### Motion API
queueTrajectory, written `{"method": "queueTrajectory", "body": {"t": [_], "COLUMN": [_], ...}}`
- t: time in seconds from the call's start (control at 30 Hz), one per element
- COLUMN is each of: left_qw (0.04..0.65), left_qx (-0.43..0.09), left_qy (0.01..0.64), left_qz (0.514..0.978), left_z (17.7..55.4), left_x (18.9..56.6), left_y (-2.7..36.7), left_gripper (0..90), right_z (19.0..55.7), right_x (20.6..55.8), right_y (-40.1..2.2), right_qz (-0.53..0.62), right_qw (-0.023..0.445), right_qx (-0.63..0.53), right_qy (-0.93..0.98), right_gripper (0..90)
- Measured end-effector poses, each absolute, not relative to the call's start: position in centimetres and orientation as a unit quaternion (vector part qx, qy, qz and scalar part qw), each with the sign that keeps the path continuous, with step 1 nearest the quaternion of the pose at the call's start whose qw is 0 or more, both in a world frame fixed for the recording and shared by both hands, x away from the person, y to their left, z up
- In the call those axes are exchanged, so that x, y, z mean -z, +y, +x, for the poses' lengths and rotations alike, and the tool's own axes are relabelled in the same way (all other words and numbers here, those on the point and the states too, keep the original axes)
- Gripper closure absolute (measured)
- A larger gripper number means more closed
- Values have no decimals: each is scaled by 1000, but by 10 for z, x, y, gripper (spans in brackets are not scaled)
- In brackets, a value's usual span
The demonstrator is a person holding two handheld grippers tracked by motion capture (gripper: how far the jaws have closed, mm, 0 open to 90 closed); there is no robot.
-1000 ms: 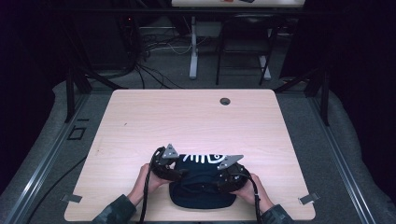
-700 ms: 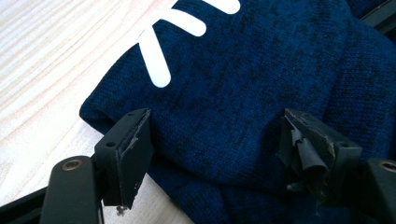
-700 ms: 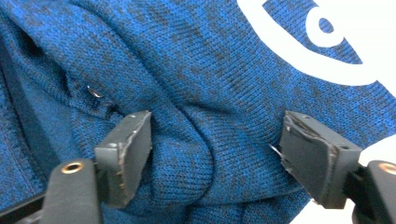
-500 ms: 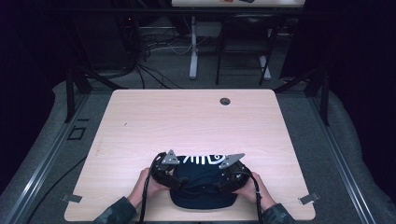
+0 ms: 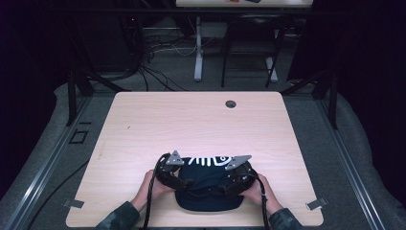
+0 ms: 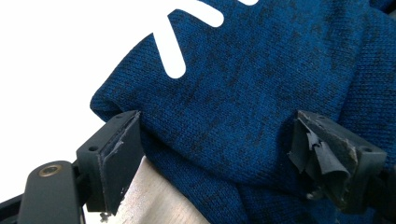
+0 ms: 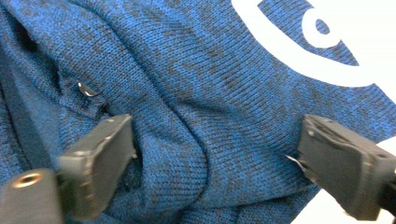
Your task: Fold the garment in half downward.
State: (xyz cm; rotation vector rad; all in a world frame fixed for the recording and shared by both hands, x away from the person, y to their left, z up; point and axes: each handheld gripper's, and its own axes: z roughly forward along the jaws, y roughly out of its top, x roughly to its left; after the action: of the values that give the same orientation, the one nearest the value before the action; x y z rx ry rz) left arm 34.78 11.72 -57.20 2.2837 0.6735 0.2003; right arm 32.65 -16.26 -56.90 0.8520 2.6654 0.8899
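No words or numbers can be read; the blue garment (image 5: 208,179) bears only a white fish-bone drawing (image 5: 210,160).

Table (image 5: 191,124) brightly lit, surroundings dark; close-up views overexposed white, slightly soft.

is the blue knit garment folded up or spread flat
Folded. The blue knit garment lies as a compact bundle at the table's near edge, and the left gripper view shows one layer doubled over another.

This looks like a lab: dark walls behind the table (image 5: 143,124), loose cables (image 5: 158,57) behind it, metal rails (image 5: 43,167) beside it.
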Motion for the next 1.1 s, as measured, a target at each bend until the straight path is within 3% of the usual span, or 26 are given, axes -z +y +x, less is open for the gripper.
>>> {"method": "queueTrajectory", "body": {"t": [0.1, 0.4, 0.7, 1.1], "left_qw": [376, 394, 398, 376], "left_qx": [-81, -90, -111, -138], "left_qy": [262, 274, 301, 330], "left_qz": [885, 873, 860, 855], "left_z": [348, 345, 345, 344], "left_x": [570, 560, 557, 568], "left_y": [118, 130, 151, 180], "left_gripper": [144, 45, 23, 15], "right_z": [325, 318, 309, 304], "right_x": [570, 554, 539, 547], "right_y": [-158, -166, -191, -225], "right_qz": [285, 291, 308, 349], "right_qw": [101, 110, 128, 142], "right_qx": [-297, -335, -343, -331], "right_qy": [906, 889, 878, 865], "right_gripper": [0, 0, 0, 0]}}
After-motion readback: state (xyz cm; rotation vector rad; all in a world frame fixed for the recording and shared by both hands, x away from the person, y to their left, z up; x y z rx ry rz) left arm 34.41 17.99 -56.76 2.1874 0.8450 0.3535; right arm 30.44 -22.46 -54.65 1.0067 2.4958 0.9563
